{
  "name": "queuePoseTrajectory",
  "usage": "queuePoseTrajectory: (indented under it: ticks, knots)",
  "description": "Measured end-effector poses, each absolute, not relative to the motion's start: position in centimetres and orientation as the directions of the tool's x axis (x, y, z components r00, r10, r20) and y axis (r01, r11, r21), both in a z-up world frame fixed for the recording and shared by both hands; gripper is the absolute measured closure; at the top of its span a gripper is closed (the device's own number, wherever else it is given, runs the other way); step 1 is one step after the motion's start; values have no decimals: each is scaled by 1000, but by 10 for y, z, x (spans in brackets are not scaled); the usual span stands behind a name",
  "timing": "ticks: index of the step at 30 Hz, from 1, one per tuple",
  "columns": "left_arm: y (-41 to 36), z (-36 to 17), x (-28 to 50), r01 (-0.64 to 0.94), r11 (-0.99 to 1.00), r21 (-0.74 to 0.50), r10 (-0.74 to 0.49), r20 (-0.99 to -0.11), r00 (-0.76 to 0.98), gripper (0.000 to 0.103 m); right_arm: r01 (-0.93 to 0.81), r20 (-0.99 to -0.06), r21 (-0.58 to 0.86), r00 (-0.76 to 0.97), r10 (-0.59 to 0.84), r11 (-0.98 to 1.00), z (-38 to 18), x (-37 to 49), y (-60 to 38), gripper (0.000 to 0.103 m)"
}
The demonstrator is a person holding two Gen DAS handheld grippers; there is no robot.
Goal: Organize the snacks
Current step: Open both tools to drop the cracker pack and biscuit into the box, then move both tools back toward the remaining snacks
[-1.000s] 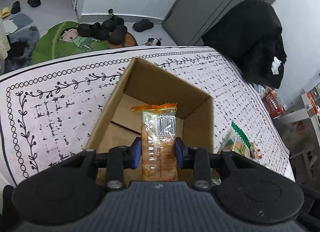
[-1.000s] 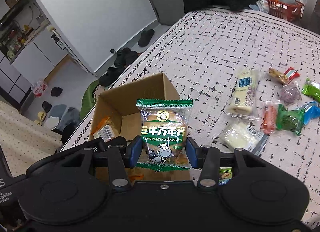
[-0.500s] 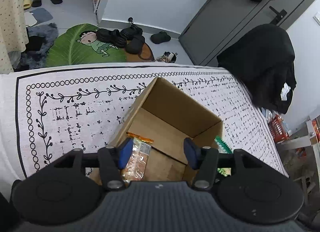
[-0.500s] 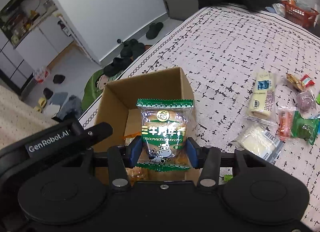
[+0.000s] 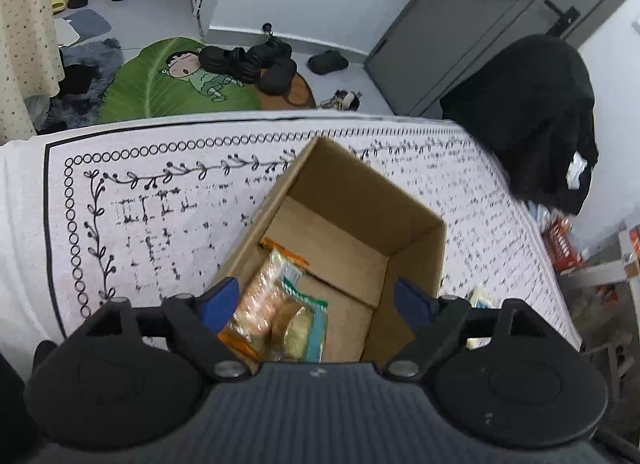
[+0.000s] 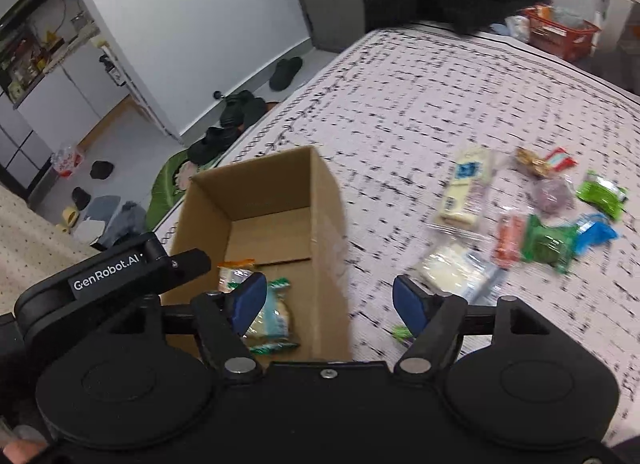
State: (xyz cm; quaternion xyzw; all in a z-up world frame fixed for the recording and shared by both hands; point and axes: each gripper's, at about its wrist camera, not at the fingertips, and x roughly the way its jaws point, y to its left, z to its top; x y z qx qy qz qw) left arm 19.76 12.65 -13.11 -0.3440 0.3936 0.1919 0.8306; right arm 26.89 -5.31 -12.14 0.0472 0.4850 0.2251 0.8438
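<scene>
An open cardboard box (image 5: 360, 199) stands on the patterned bed cover; it also shows in the right wrist view (image 6: 264, 183). Inside lie an orange-edged snack packet (image 5: 264, 300) and a green-edged packet (image 5: 308, 324), the latter also in the right wrist view (image 6: 272, 312). My left gripper (image 5: 316, 300) is open and empty above the box's near end. My right gripper (image 6: 328, 300) is open and empty over the box's right wall. Several loose snacks (image 6: 532, 223) lie on the cover to the right.
The left gripper's body (image 6: 120, 268) sits just left of the box in the right wrist view. A pale long packet (image 6: 468, 187) and a white packet (image 6: 452, 268) lie nearest the box. Dark clothing (image 5: 528, 111) hangs at the bed's far corner. Shoes (image 5: 256, 63) are on the floor.
Both grippers have opened. The orange packet dropped from the left gripper into the box, then the green packet dropped from the right gripper beside it. Both grippers have lifted back.
</scene>
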Motion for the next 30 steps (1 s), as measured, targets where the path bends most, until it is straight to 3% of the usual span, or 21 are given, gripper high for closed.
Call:
queuePoseTrajectory:
  ticks: [3, 11, 21, 30]
  knots:
    - [117, -128, 196, -572, 712, -406, 53, -782, 621, 17, -318, -802, 280, 442, 403, 906, -123, 265, -68, 26]
    - [94, -120, 193, -489, 782, -387, 23, -766, 642, 0, -243, -815, 231, 481, 324, 942, -127, 259, -109, 22]
    - [63, -119, 191, -376, 851, -367, -38, -757, 653, 0, -191, -801, 202, 532, 274, 961, -122, 244, -151, 8]
    - [39, -124, 192, -286, 878, -383, -128, -765, 631, 0, -151, -806, 190, 541, 242, 970, -127, 244, -177, 6]
